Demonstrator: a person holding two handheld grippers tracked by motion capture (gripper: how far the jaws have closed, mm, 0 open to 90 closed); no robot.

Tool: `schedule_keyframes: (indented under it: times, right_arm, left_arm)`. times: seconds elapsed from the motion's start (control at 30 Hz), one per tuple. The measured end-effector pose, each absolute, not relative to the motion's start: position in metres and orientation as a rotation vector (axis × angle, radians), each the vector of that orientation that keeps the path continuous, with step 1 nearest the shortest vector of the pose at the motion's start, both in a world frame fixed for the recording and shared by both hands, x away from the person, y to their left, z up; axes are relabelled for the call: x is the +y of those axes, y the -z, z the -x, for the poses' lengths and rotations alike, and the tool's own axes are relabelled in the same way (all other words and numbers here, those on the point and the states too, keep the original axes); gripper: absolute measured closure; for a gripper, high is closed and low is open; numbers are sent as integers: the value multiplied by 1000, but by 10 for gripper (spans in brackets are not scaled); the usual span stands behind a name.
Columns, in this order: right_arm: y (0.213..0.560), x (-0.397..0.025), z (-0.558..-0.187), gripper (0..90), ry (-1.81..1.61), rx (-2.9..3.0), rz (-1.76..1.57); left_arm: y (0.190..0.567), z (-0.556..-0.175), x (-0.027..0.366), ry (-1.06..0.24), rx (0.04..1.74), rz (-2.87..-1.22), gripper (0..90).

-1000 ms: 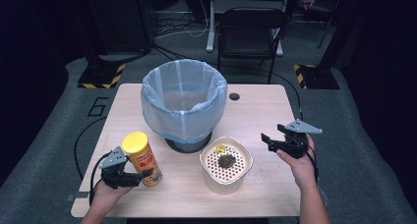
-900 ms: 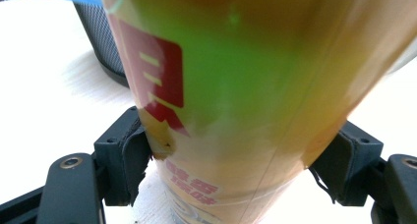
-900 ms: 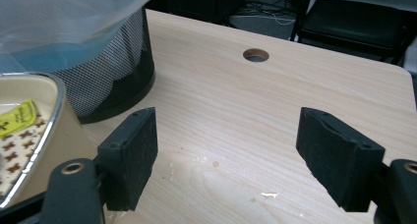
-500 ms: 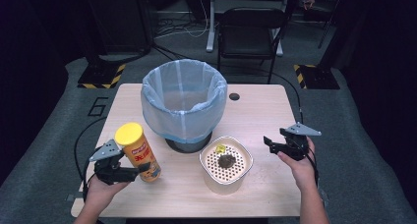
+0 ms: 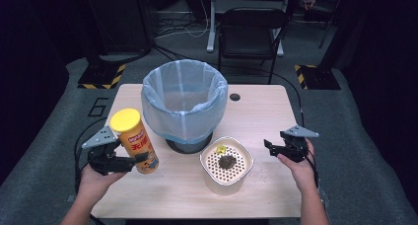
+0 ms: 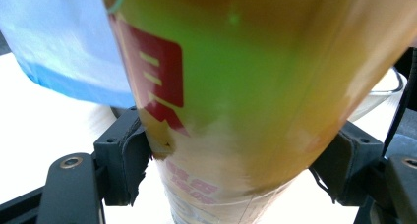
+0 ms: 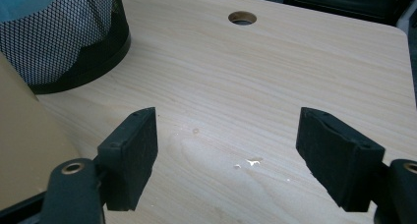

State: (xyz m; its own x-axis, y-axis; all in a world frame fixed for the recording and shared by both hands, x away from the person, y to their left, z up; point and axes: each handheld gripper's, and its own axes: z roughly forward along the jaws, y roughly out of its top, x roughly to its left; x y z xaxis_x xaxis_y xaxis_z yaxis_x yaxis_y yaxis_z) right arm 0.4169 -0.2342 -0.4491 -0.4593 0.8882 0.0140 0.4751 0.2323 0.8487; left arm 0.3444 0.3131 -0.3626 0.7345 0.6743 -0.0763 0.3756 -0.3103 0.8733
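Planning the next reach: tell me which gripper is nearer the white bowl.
Right. The right gripper hovers open beside the white bowl; the left gripper clamps the yellow can farther off.

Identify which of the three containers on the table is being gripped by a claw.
The yellow-lidded chip can, clamped by the left claw; the lined bin and white bowl stand untouched.

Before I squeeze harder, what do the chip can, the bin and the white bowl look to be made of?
Chip can: probably printed cardboard with a glossy wrap, since its label shines; its yellow lid looks like plastic.
Bin: black wire mesh, seen in the right gripper view, lined with a thin, translucent blue plastic bag.
White bowl: smooth and matte, plastic or ceramic; its perforated insert suggests plastic.
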Motion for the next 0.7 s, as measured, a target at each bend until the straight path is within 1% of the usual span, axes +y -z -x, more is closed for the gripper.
schedule_keyframes:
  times: [0.33, 0.43, 0.67, 0.7]
  right_arm:
    - [452, -233, -418, 234, -1131, 2039, -1260]
    - [453, -235, -418, 234, -1131, 2034, -1263]
    - [453, -235, -418, 234, -1128, 2029, -1263]
    - [454, -235, -418, 234, -1122, 2034, -1266]
  left_arm:
    - [327, -344, 312, -396, 805, -1942, 239]
    - [309, -345, 312, -412, 808, -1928, 240]
    - [285, -346, 311, -430, 809, -1929, 240]
    - [276, -347, 309, -430, 810, -1942, 240]
